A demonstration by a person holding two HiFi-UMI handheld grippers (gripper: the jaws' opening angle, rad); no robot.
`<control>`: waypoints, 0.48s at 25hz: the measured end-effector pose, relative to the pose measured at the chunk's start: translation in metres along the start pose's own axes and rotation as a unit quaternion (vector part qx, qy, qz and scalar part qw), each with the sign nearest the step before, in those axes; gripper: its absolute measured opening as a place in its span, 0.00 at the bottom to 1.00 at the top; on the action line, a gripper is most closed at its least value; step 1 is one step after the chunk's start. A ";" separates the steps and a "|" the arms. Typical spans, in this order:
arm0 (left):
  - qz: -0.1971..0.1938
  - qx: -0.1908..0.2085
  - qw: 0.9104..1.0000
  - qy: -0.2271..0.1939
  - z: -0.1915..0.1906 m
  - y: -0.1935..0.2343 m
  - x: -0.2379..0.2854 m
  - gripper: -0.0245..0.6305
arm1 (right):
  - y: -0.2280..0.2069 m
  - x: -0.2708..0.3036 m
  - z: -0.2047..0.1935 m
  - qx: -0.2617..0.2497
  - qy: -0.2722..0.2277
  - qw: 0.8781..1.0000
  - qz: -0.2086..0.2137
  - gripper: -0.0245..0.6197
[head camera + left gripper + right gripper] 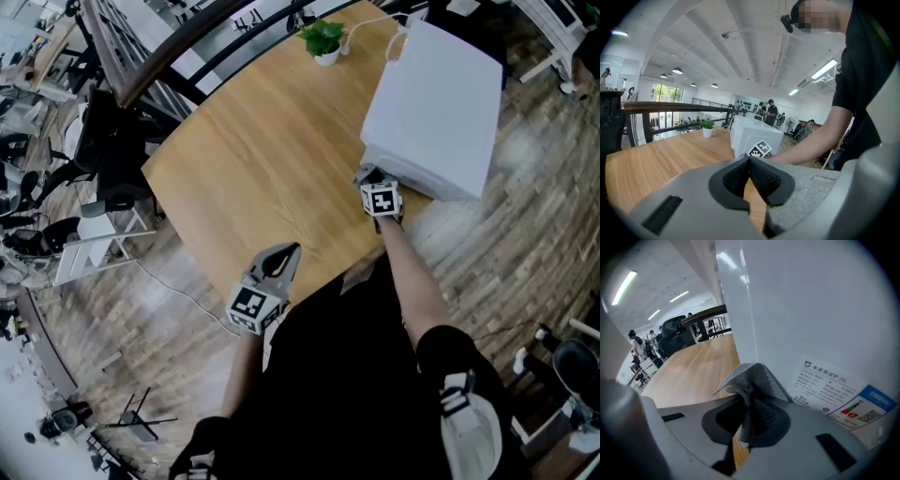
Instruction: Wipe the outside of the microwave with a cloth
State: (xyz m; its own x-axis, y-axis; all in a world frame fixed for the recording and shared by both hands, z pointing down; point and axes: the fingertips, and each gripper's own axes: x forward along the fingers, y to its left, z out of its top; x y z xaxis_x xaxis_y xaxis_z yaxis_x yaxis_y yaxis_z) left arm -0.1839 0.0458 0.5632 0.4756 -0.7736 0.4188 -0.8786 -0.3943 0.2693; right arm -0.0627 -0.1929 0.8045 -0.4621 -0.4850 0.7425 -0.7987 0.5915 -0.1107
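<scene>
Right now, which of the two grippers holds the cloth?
The right gripper: its jaws grip the grey cloth; the left gripper has shut, empty jaws.

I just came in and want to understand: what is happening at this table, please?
A person works with a gripper in each hand. The right gripper is shut on a grey cloth, held at the side wall of the white microwave, near a printed label. The left gripper is shut and empty, over the near edge of the wooden table, away from the microwave.

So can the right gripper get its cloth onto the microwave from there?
Probably yes: the right gripper, shut on the cloth, is right by the microwave's white side, with nothing in between.
</scene>
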 end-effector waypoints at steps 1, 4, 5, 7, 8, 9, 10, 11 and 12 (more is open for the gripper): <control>-0.002 0.002 1.000 -0.001 0.001 0.000 0.000 0.04 | 0.001 -0.002 -0.001 -0.003 0.001 1.000 0.001 0.07; -0.012 0.016 1.000 -0.011 0.004 -0.001 0.003 0.04 | 0.008 -0.011 -0.009 -0.021 0.004 1.000 0.017 0.07; -0.016 0.015 1.000 -0.011 0.003 -0.002 0.004 0.04 | 0.012 -0.015 -0.012 -0.029 0.004 0.999 0.025 0.07; -0.024 0.017 0.999 -0.014 0.003 -0.005 0.008 0.04 | 0.017 -0.025 -0.020 -0.045 0.002 0.998 0.038 0.07; -0.028 0.020 0.999 -0.018 0.005 -0.006 0.010 0.04 | 0.020 -0.032 -0.024 -0.051 0.000 0.998 0.046 0.07; -0.033 0.024 0.999 -0.021 0.008 -0.009 0.012 0.04 | 0.023 -0.040 -0.030 -0.054 0.000 0.997 0.057 0.06; -0.037 0.027 0.999 -0.024 0.010 -0.011 0.013 0.04 | 0.027 -0.049 -0.036 -0.054 -0.001 0.996 0.070 0.06; -0.042 0.028 0.998 -0.026 0.011 -0.014 0.015 0.04 | 0.030 -0.059 -0.040 -0.055 -0.004 0.995 0.082 0.06; -0.047 0.026 0.998 -0.025 0.011 -0.017 0.017 0.04 | 0.032 -0.070 -0.045 -0.055 -0.009 0.994 0.092 0.06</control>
State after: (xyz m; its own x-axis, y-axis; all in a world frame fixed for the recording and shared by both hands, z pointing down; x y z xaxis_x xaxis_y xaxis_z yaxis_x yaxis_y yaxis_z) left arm -0.1614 0.0338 0.5562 0.5547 -0.7554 0.3488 -0.8317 -0.4911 0.2591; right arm -0.0384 -0.1110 0.7783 -0.6038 -0.3740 0.7040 -0.6539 0.7374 -0.1690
